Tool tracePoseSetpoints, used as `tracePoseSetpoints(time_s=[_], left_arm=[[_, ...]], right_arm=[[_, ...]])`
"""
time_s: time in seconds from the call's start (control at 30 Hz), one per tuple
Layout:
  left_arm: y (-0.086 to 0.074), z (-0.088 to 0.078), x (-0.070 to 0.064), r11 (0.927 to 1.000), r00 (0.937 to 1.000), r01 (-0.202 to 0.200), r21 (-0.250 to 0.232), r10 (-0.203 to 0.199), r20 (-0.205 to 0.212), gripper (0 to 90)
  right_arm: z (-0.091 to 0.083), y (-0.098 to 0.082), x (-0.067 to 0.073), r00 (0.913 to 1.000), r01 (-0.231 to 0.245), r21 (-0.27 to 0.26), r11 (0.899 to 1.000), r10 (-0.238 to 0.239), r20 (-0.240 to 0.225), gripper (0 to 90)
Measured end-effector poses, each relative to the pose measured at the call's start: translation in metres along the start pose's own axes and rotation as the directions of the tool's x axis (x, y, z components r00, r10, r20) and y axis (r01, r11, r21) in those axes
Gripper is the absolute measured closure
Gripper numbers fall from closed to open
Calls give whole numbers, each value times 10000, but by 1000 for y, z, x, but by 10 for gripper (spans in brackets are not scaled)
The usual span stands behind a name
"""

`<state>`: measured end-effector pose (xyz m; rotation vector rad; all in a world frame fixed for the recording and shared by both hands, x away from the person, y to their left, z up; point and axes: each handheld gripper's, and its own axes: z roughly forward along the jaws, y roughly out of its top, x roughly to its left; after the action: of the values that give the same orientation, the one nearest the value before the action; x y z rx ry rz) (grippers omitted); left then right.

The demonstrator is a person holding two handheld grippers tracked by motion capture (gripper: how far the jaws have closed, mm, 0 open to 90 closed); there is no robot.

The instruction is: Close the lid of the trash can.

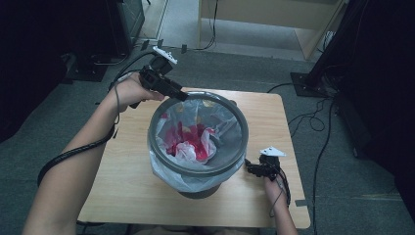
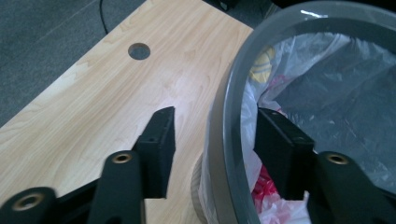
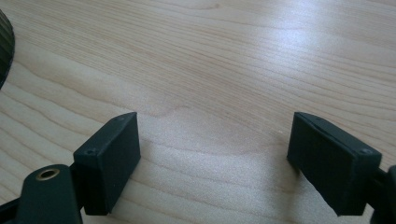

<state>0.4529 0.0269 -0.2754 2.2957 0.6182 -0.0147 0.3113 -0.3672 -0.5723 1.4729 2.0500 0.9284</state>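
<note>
Left claw [image 1: 182,96] at the bin's far-left rim [image 2: 224,135], jaws apart, one outside, one inside, not pinching. Grey bin [image 1: 198,169] with its plastic bag [image 1: 222,122] mid-desk [image 1: 122,186]. Right claw [image 1: 250,168] near the desk's right edge, wide apart, holding nothing.

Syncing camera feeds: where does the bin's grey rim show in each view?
High view: the grey rim rings the bag-lined bin at table centre; the left gripper is at its far-left edge.
Left gripper view: the rim arcs from bottom centre to upper right, passing between the open jaws, pads clear of it.
Right gripper view: a dark ribbed edge at far left may be the bin; I cannot tell.
Shared landmark: the pale wood table.
</note>
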Motion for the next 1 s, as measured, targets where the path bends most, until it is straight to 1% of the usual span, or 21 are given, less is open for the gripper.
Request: tracePoseSetpoints(time_s=[0.17,0.33,0.53,0.67,0.77,0.83,0.9,1.0], left_arm=[[0,-4,4,9995,9995,211,-220,-216,-239,413],[-1,-9,8,9986,9979,217,-489,-247,-600,362],[-4,-16,14,9952,9949,373,-910,-456,-905,317],[-6,-19,19,9924,9919,483,-1130,-610,-1117,310],[-9,-21,23,9910,9895,595,-1195,-744,-1241,304],[-11,-23,26,9897,9871,680,-1261,-851,-1355,299],[-14,-24,29,9868,9839,843,-1380,-1044,-1450,290],[-18,-26,34,9852,9798,964,-1420,-1191,-1609,283]], right_arm=[[0,0,0,10000,-3,-2,10000,3,0,170],[0,0,0,10000,-4,-3,10000,4,0,170],[0,0,0,10000,-3,-3,10000,3,0,170],[0,0,0,10000,-3,-3,10000,3,0,170],[0,0,0,10000,0,-3,10000,0,0,170],[0,0,0,10000,-5,-3,10000,5,0,170],[0,0,0,10000,1,-1,10000,-1,0,169],[0,0,1,10000,12,3,10000,-12,-9,169]])
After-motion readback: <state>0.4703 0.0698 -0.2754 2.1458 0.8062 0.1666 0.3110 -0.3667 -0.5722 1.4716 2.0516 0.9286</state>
